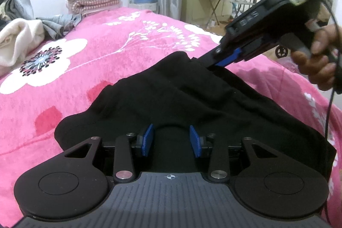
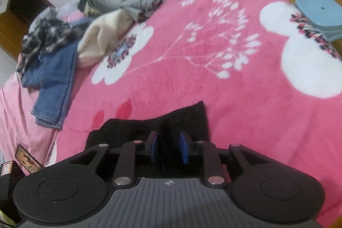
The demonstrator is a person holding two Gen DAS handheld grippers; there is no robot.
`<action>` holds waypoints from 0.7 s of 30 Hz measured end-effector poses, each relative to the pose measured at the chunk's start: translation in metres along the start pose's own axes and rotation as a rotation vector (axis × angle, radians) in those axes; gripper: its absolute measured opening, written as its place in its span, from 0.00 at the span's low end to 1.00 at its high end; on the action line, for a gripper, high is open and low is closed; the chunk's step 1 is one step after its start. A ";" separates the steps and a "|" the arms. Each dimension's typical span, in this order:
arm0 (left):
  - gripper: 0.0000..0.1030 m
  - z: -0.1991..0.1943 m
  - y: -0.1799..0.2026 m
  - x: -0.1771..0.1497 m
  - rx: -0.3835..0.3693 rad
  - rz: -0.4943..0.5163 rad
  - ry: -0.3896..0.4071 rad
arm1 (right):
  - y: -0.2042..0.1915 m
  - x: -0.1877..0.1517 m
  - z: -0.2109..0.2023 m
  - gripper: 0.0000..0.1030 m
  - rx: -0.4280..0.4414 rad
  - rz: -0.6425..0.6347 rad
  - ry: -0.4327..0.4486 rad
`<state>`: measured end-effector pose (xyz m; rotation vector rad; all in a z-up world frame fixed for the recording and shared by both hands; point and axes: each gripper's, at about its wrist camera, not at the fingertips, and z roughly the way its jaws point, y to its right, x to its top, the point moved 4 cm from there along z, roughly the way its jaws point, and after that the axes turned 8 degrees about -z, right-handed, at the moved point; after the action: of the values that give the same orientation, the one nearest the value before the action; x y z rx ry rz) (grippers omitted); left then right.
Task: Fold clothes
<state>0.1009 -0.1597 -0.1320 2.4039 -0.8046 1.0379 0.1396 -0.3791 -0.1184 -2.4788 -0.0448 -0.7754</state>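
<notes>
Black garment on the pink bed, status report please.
Left gripper open over black fabric garment. Right gripper open at its far edge, cloth between the pads. Nothing in the way; unfolded clothes pile well clear.

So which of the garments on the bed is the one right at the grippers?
The black garment, spread on the pink blanket beneath both grippers. The cream one, the grey one and the jeans lie bunched far off.

A pink flowered bed (image 1: 149, 52) is carrying a black garment (image 1: 171, 99) near, a heap of clothes (image 2: 64, 35) far left, folded blankets (image 1: 93, 0) lying farther.
</notes>
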 end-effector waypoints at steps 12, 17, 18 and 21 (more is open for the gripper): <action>0.37 -0.002 -0.001 -0.005 -0.007 -0.006 0.039 | -0.030 0.000 0.004 0.02 -0.020 -0.237 0.019; 0.37 -0.002 -0.001 -0.003 -0.011 -0.007 0.039 | -0.054 -0.004 -0.020 0.01 -0.141 -0.409 0.171; 0.37 -0.002 -0.001 -0.003 -0.011 -0.008 0.039 | -0.055 -0.007 -0.018 0.01 -0.157 -0.425 0.171; 0.38 -0.002 0.000 -0.003 -0.005 -0.007 0.041 | -0.041 -0.008 -0.009 0.01 -0.171 -0.366 0.162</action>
<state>0.0982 -0.1575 -0.1325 2.3720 -0.7831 1.0779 0.1210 -0.3480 -0.0965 -2.5927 -0.3974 -1.1740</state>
